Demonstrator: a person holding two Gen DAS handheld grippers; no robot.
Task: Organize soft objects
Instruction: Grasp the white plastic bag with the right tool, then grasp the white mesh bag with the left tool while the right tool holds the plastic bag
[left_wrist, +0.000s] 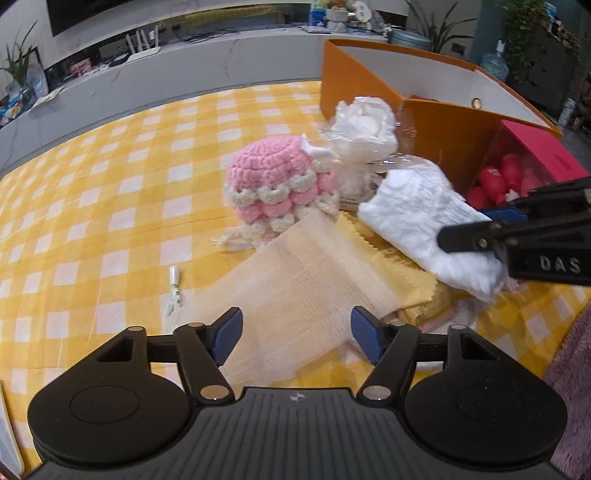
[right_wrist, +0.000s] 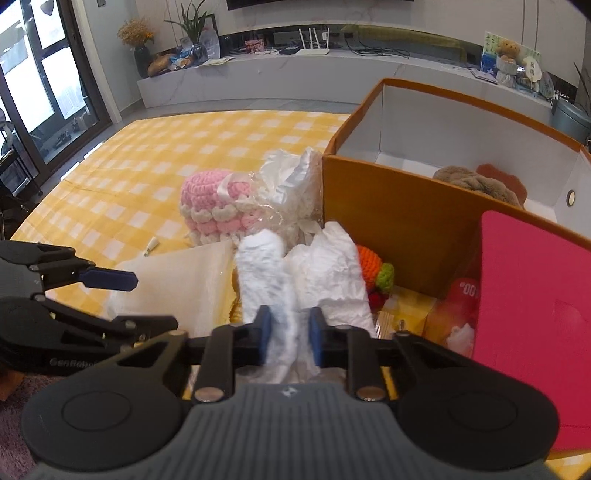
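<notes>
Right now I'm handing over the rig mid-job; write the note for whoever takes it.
Right gripper: shut on the white fluffy cloth.
Left gripper: open, over the cream mesh cloth, gripping nothing.
Done: a brown plush item lies in the orange box.
Left on the checked table: pink crochet hat, wrapped white bundle, yellow cloth, orange crochet toy.

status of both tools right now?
Left tool: open, empty, over the cream mesh cloth.
Right tool: closed on the white fluffy bundle.
</notes>
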